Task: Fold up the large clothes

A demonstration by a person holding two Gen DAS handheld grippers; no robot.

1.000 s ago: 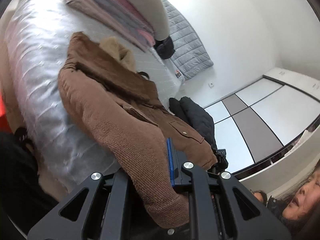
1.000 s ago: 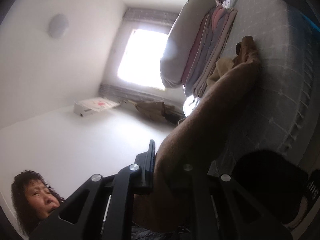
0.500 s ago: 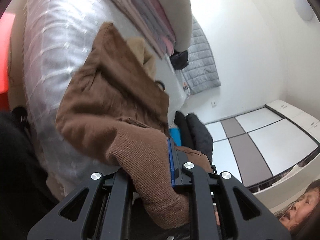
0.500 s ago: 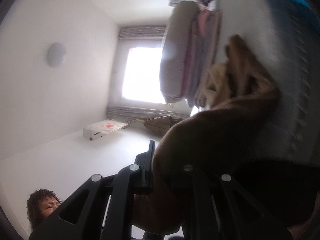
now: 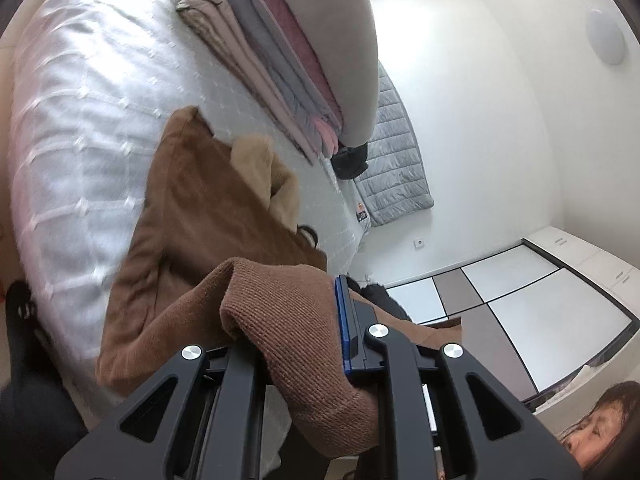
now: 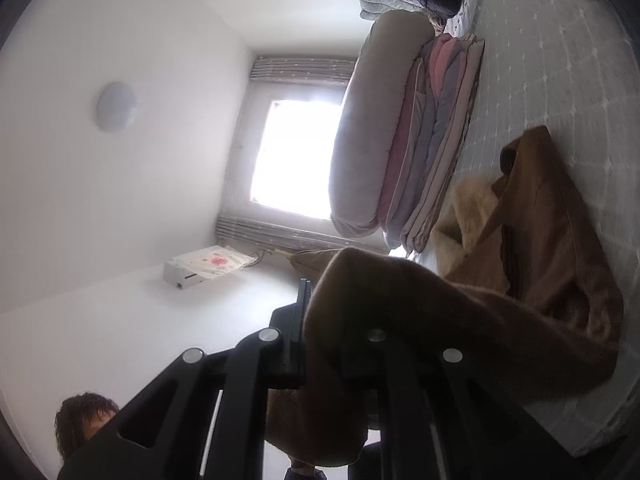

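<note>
Left gripper [image 5: 296, 332] is clamped tight on a ribbed knit band of the brown coat [image 5: 208, 216], and the right gripper [image 6: 340, 344] is pinched shut on another stretch of that same ribbing, the fabric bunching up over both sets of jaws. So both claws are holding cloth, nothing loose.

That coat looks thick and weighty to me, soft all through, no stiffness to help it keep a line. It will sag between the two grips and drag on the cover, I'd say. The knit band seems a fair place to hold: it's dense, grippy, unlikely to slide out. A grab on the smooth body cloth would probably slip more easily.

Most of the garment lies on the white quilted bed [image 5: 80, 128], the near end lifted off it toward the grippers, rumpled rather than flat. Warm brown outer, a pale tan fleecy collar [image 5: 260, 168] showing at the far end, just short of the stacked folded bedding [image 5: 288, 64]. A dark loop sits at the edge; I can't tell what it is.
</note>
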